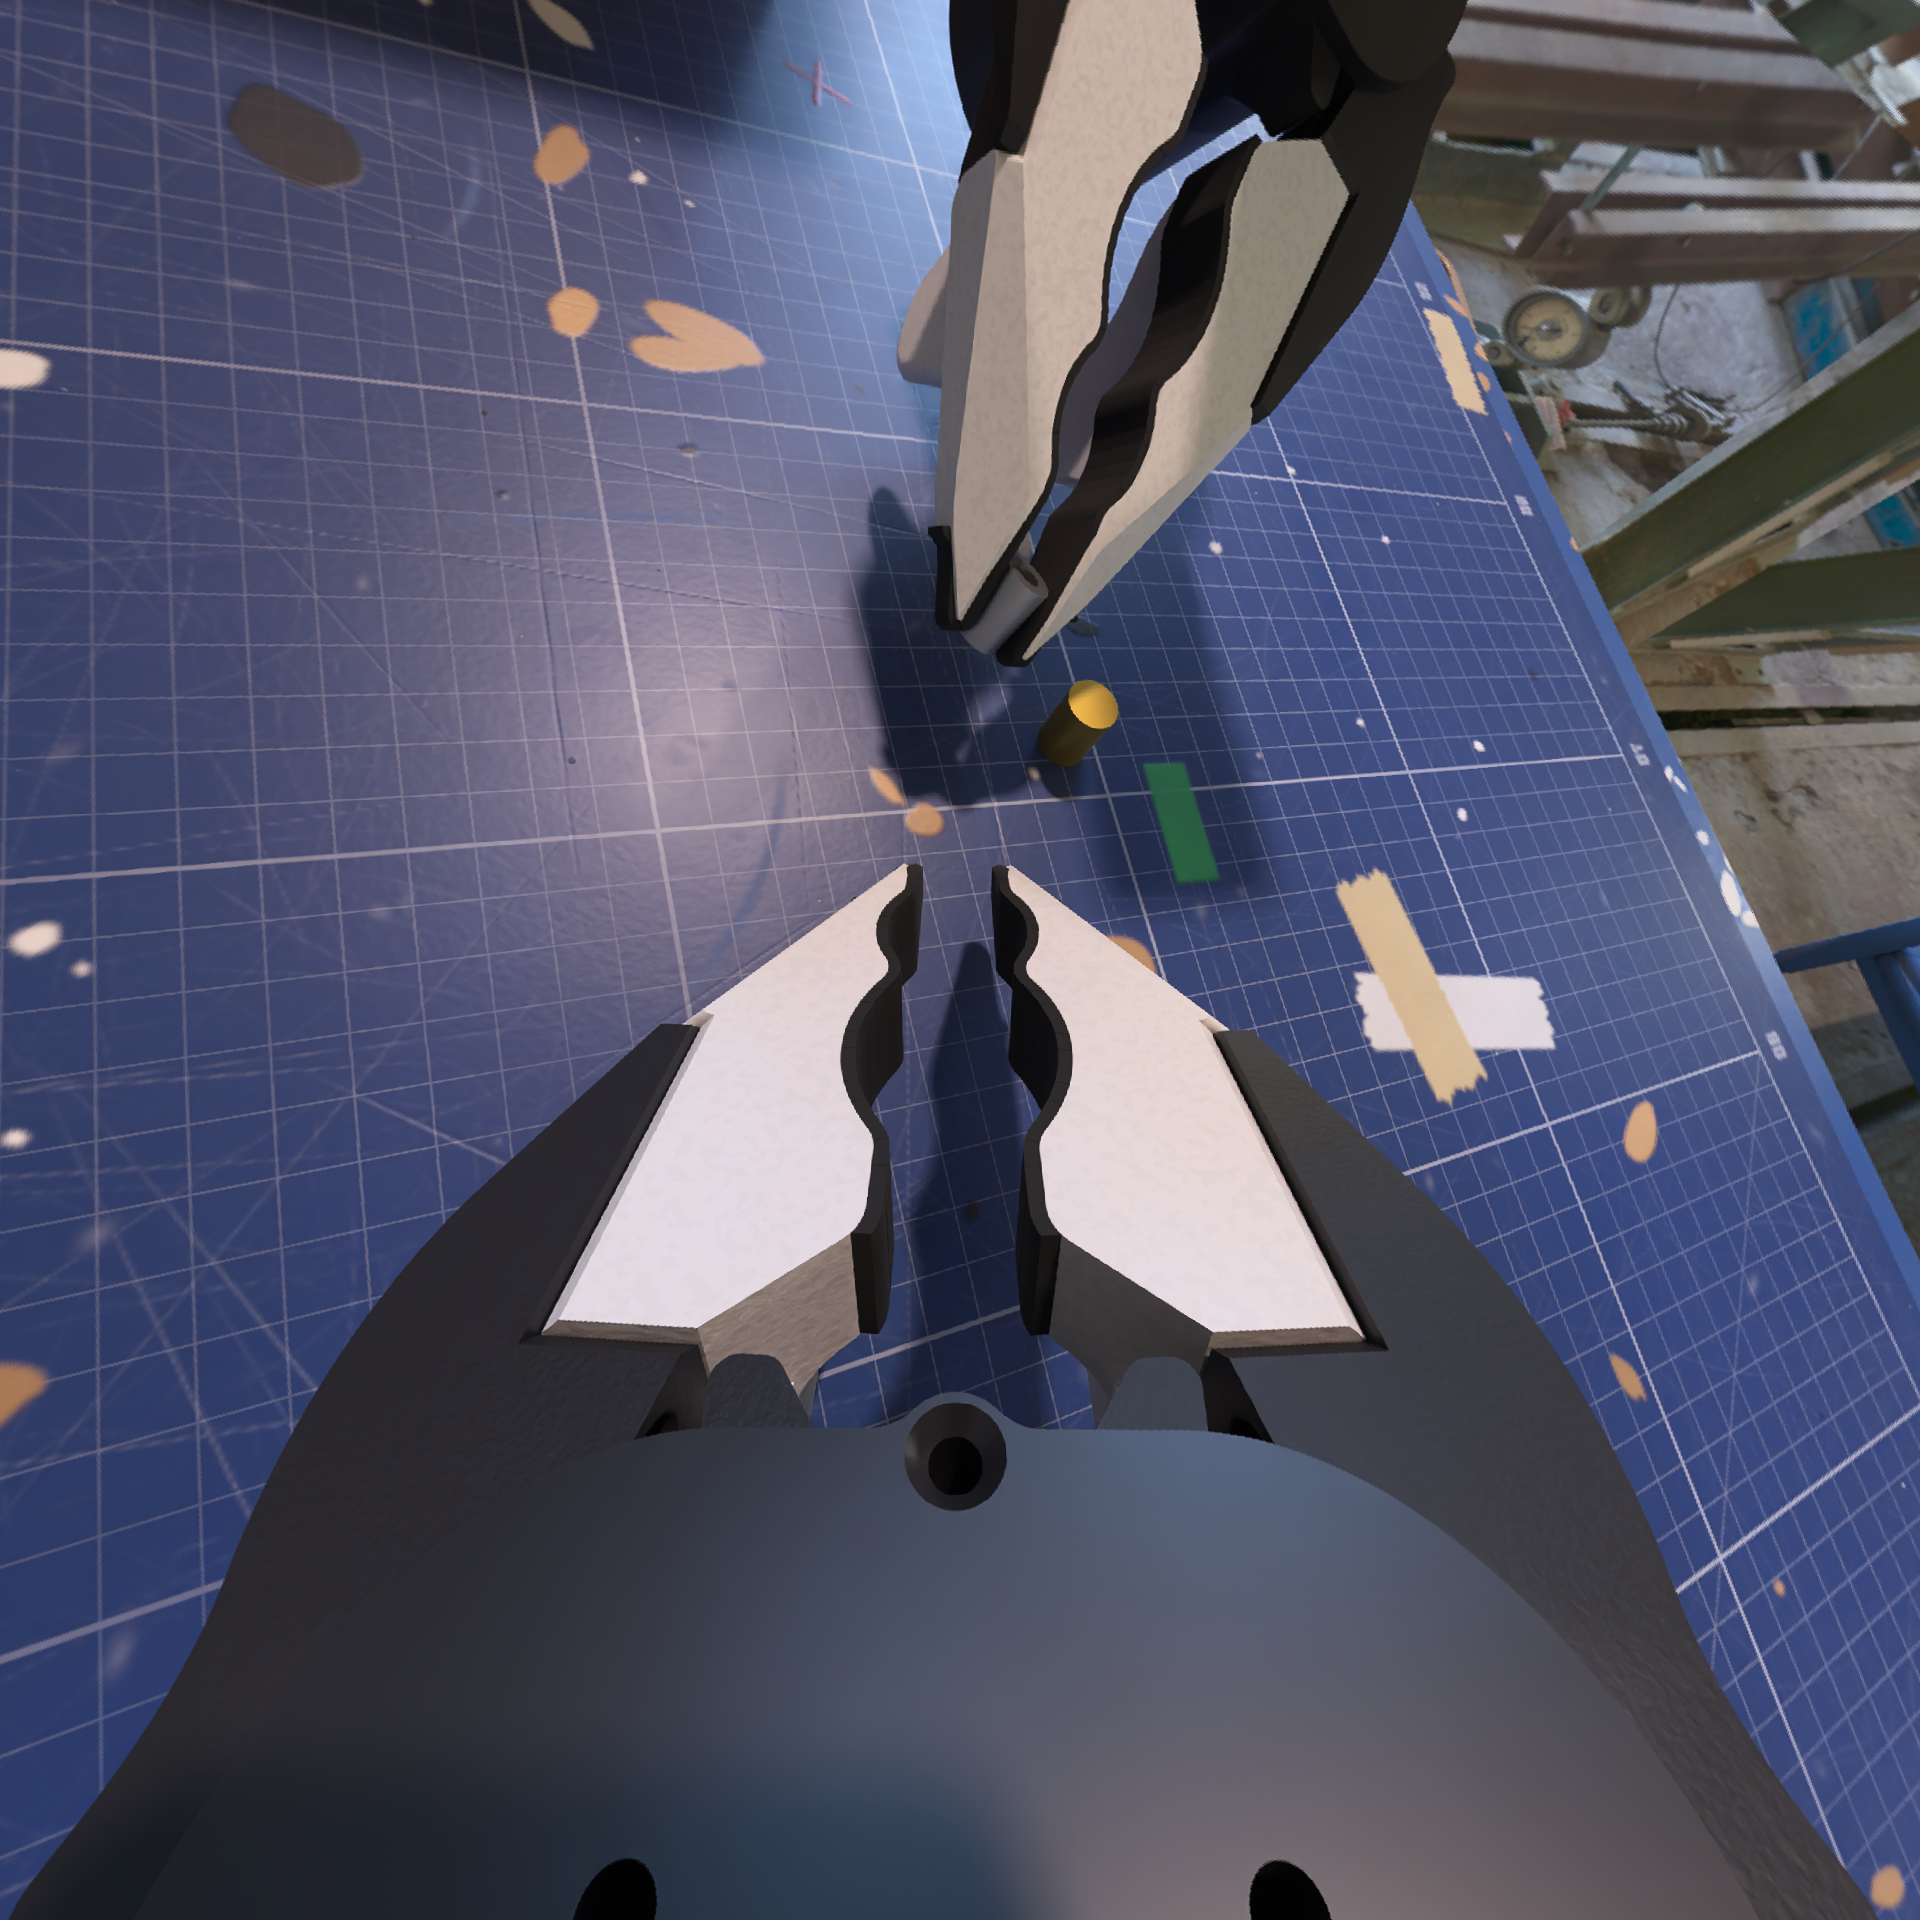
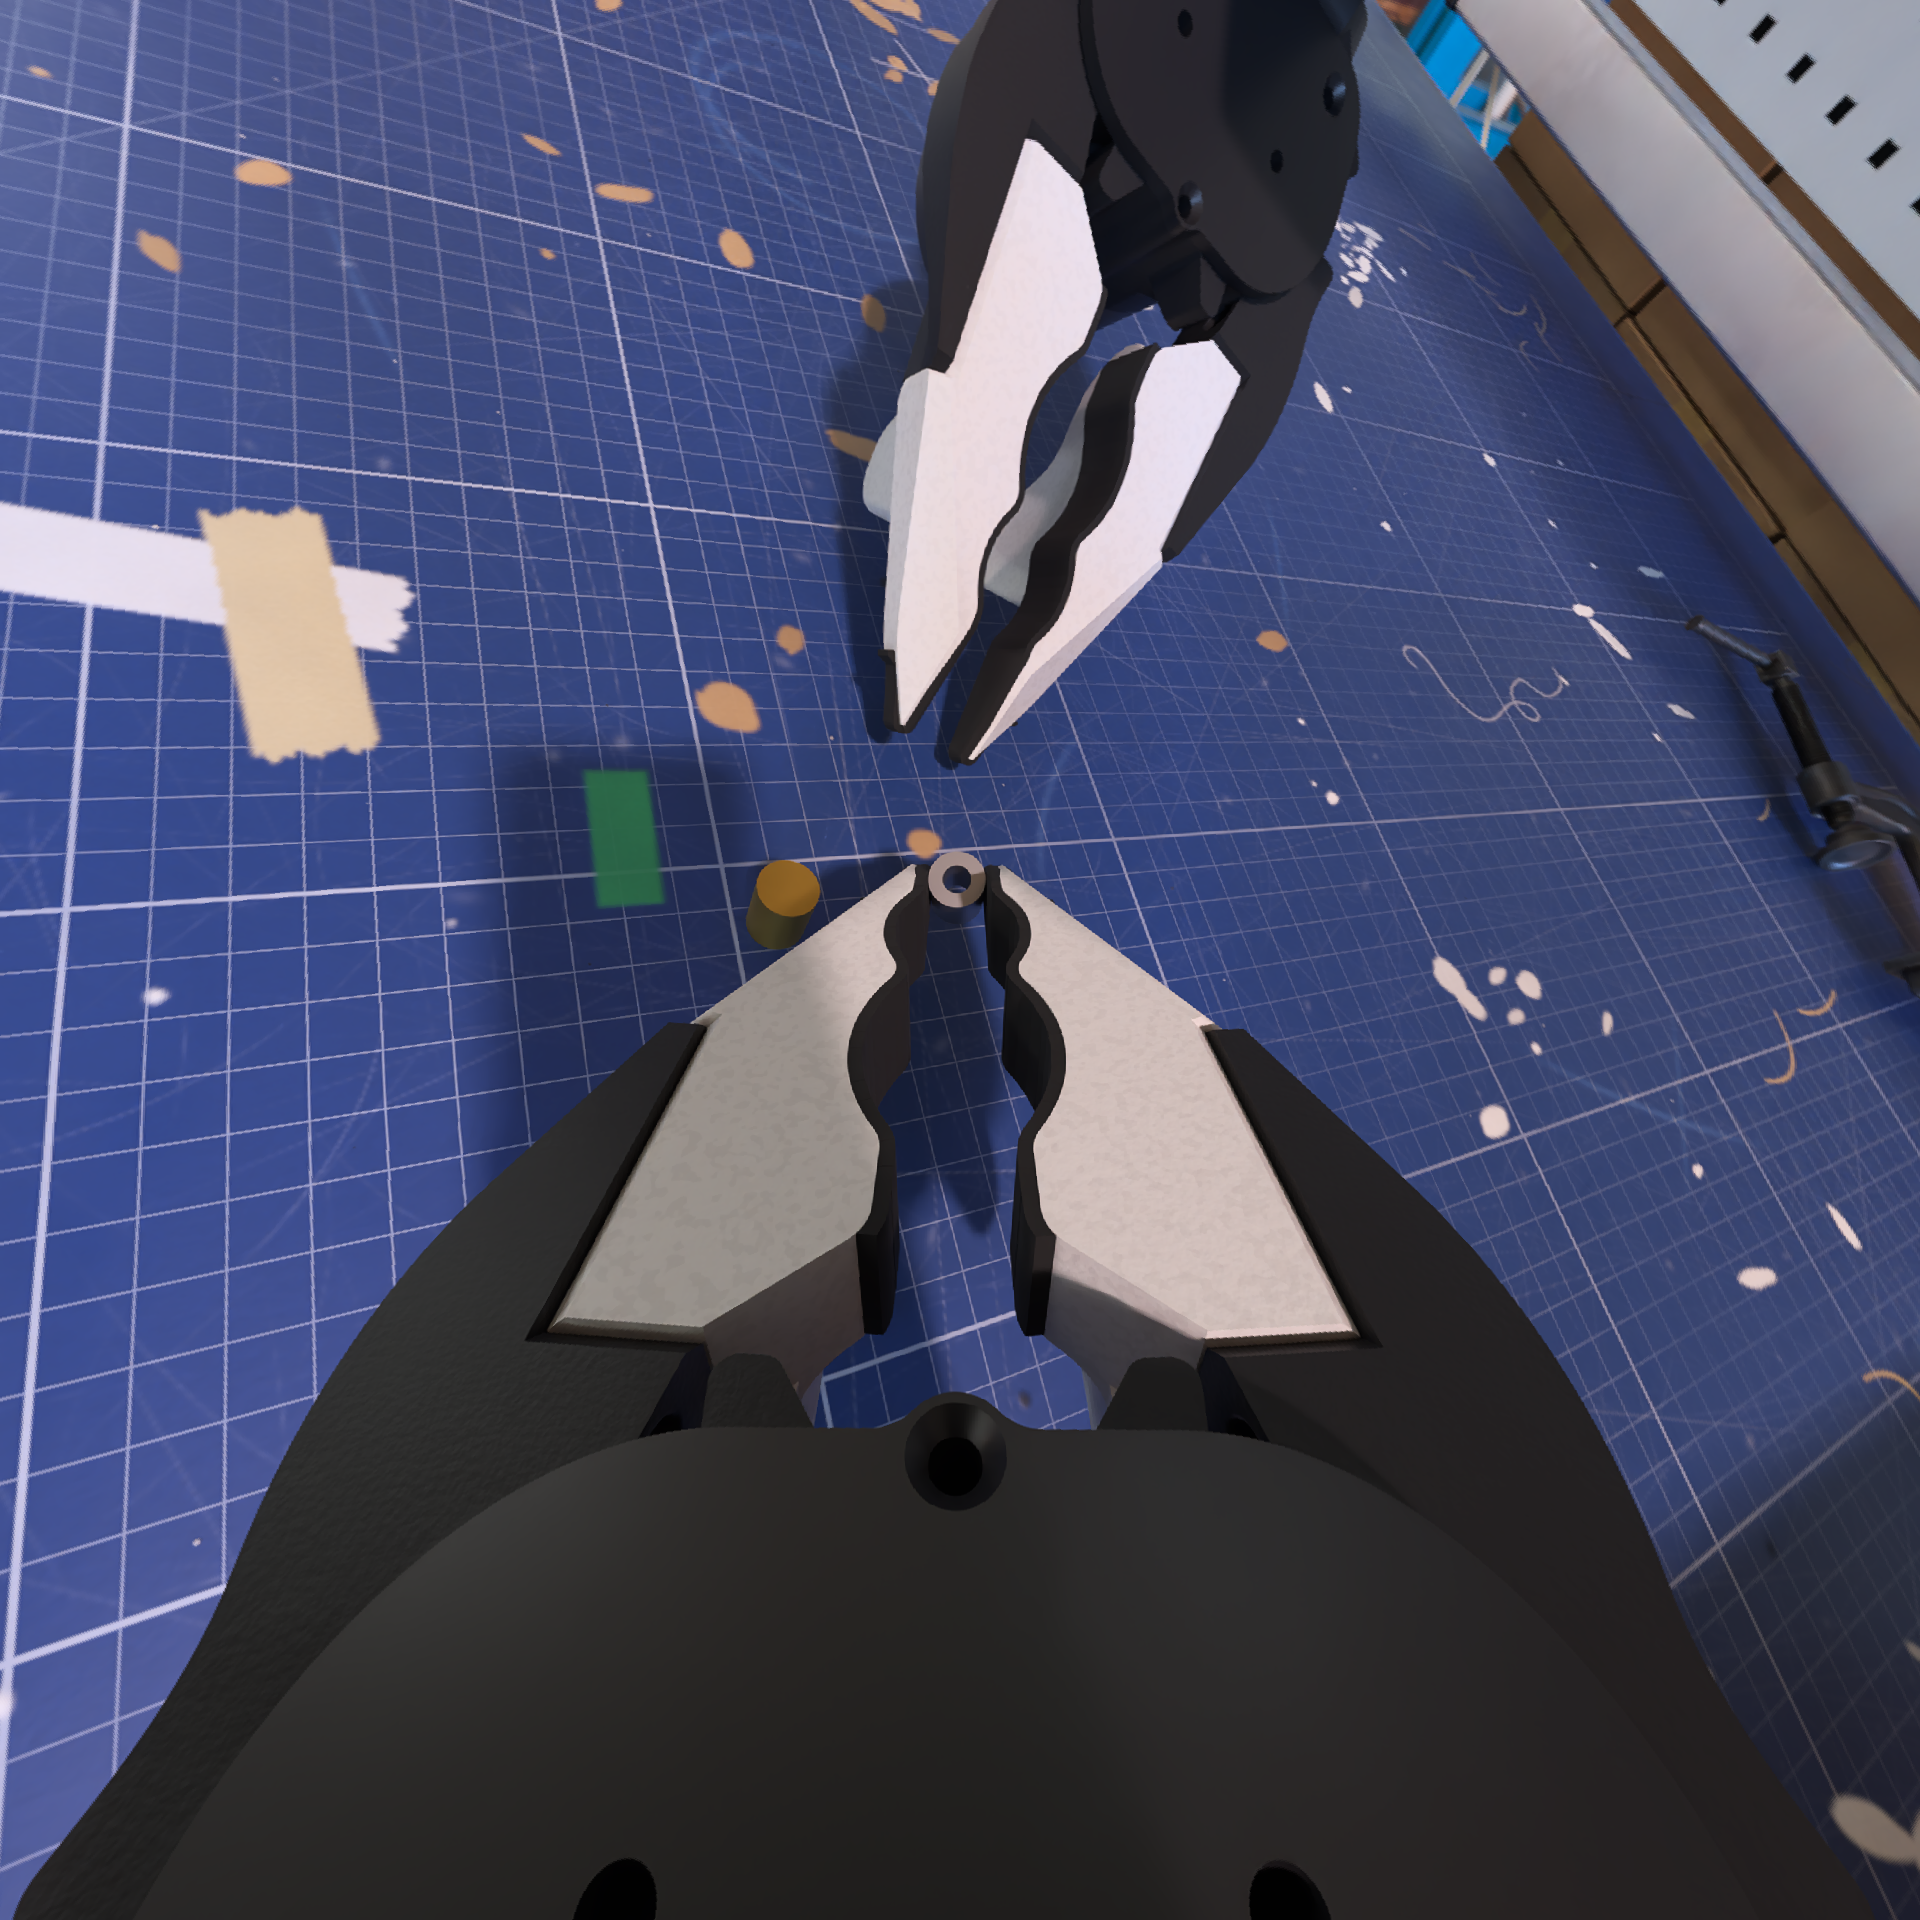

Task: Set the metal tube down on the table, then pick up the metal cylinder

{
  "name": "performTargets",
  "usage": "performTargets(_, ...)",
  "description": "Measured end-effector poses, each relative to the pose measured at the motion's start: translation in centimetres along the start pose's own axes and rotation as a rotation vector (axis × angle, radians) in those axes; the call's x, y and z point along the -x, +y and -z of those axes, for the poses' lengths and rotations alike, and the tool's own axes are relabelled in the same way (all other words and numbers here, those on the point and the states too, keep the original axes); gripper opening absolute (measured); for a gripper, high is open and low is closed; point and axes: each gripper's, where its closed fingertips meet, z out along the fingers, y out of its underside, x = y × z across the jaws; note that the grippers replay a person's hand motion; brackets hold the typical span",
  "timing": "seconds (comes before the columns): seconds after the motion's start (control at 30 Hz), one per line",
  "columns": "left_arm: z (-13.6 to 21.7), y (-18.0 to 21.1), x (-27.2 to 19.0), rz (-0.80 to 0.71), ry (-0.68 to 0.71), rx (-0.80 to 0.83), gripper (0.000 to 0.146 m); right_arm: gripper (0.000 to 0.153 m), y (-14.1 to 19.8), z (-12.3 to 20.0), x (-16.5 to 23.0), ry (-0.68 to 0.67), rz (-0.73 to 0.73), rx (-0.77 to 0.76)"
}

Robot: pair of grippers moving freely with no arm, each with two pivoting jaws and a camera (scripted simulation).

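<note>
My right gripper (image 2: 956, 881) is shut on a small grey metal tube (image 2: 956, 878), pinched at the fingertips with its hollow end facing the camera. In the left wrist view the right gripper (image 1: 997, 634) points steeply down with the tube (image 1: 1013, 603) low over the blue cutting mat (image 1: 416, 727). A short brass-coloured metal cylinder (image 1: 1077, 722) stands on the mat just beside those tips; it also shows in the right wrist view (image 2: 781, 902), left of my fingertips. My left gripper (image 1: 956, 873) is empty with a narrow gap between its jaws, a little short of the cylinder; it also shows in the right wrist view (image 2: 935, 732).
A green patch (image 1: 1179, 821) and crossed tape strips (image 1: 1423, 997) lie flat on the mat near the cylinder. A white block (image 1: 920, 332) sits behind the right gripper. The mat's edge (image 1: 1558, 540) runs along the right. A dark tool (image 2: 1808, 748) lies at the far right.
</note>
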Motion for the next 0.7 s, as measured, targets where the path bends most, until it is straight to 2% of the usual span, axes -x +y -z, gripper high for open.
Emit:
performTargets(0.43,0.34,-0.38,-0.37,-0.041,-0.006,-0.038,0.015,0.01,0.16,-0.55,-0.14,-0.034,0.048,0.008)
performTargets(0.7,-0.49,0.24,-0.12,-0.03,-0.033,0.029,0.018,0.01,0.35,-0.56,-0.09,-0.039,0.055,0.015)
